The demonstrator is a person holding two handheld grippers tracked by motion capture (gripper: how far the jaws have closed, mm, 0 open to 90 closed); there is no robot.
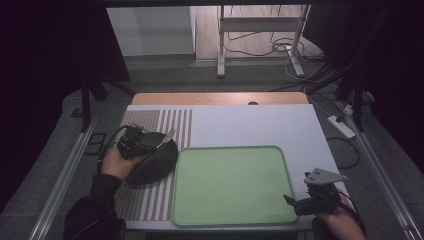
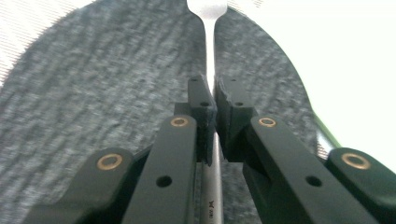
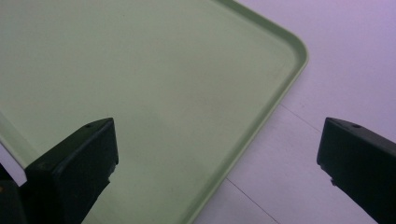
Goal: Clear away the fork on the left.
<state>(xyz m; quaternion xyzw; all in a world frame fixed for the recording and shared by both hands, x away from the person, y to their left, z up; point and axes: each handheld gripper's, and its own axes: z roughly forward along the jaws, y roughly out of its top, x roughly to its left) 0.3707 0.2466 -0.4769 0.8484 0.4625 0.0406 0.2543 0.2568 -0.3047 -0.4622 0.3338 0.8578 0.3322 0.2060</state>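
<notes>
A silver fork [image 2: 209, 42] lies along the middle of the left gripper view, its handle pinched between the black jaws of my left gripper [image 2: 212, 88], which is shut on it. In the high view the left gripper [image 1: 150, 149] holds the fork [image 1: 169, 136] over a dark grey round mat [image 1: 157, 162], with the tines pointing to the far right. A light green tray [image 1: 230, 185] lies bare in the middle. My right gripper [image 1: 295, 202] stands open at the tray's near right corner, its jaws far apart above the tray [image 3: 140, 70] rim, with nothing between them [image 3: 218, 128].
The grey mat [image 2: 93, 93] rests on a striped placemat [image 1: 150, 120] at the left of the white table top [image 1: 250, 125]. The tray's left edge [image 2: 327, 135] lies close beside the mat. A wooden strip [image 1: 220, 98] borders the table's far side.
</notes>
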